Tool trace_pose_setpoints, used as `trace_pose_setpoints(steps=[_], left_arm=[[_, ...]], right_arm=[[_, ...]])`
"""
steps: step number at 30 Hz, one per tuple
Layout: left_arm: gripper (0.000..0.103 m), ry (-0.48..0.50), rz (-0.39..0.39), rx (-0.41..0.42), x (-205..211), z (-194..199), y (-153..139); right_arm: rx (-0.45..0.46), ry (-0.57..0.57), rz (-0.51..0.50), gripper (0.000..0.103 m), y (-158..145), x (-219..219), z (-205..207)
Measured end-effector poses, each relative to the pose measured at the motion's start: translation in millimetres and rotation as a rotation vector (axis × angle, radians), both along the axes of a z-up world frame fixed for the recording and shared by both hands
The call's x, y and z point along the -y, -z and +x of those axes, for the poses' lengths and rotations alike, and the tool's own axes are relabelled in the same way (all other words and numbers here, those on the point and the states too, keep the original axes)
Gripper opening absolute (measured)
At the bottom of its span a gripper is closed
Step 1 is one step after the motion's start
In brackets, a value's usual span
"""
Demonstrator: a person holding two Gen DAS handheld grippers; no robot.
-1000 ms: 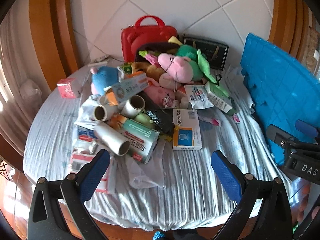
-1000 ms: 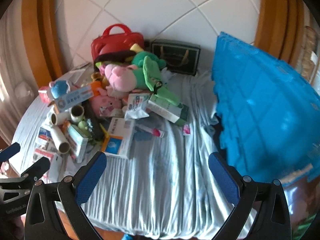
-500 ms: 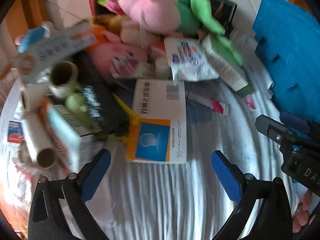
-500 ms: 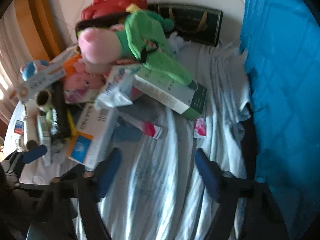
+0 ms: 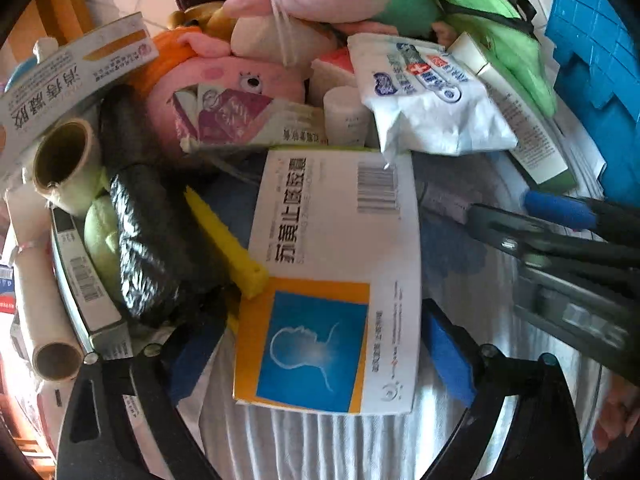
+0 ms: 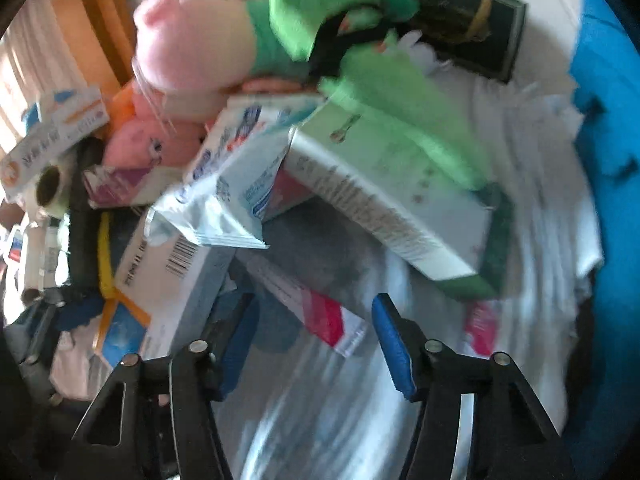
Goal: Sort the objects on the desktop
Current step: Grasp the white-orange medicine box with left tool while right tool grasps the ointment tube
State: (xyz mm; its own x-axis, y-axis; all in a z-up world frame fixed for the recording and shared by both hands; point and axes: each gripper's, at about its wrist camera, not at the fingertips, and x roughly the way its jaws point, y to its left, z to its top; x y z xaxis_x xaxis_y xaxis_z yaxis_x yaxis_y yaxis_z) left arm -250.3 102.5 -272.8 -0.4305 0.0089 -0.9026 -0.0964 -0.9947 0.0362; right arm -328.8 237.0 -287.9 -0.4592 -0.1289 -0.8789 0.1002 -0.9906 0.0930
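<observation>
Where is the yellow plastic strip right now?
In the left wrist view, the yellow plastic strip lies left of centre, wedged between the black bag roll and the white medicine box, just ahead of the left gripper.

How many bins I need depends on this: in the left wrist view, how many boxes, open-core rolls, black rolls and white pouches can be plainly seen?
Boxes: 5
Open-core rolls: 2
Black roll: 1
White pouch: 1
Total: 9
</observation>
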Motion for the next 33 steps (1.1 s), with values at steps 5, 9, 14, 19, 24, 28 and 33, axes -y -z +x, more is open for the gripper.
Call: trace_pose_setpoints(steps=[5, 9, 14, 19, 24, 28, 33], left_arm=[[0.095, -0.028, 0.019, 0.001, -1, -2, -1], [0.085, -0.028, 0.016, 0.01, -4, 3, -4], [0.083, 0.056, 0.042, 0.037, -16, 19, -7], [0.082, 0.1, 0.032, 0.011, -25, 16, -9], [0.082, 0.123, 0.043, -0.034, -23, 27, -35], [0.082, 0.153, 0.06, -0.061, -21, 35, -63], [0.082, 0.171, 0.082, -0.019, 9, 41, -47]], right_arm=[[-0.01, -0.072, 0.089, 0.056, 17, 17, -12], [0.026, -0.068, 0.104, 0.02, 12, 18, -2], [0.128, -0.025, -0.007, 0.019, 7, -3, 29], [0.1, -0.027, 0.022, 0.02, 7, -2, 33], [0.049, -0.004, 0.017, 0.019, -12, 0, 41], [-0.013, 0.016, 0.007, 0.006, -51, -2, 57], [0.017, 0.043, 0.014, 0.008, -56, 2, 71]])
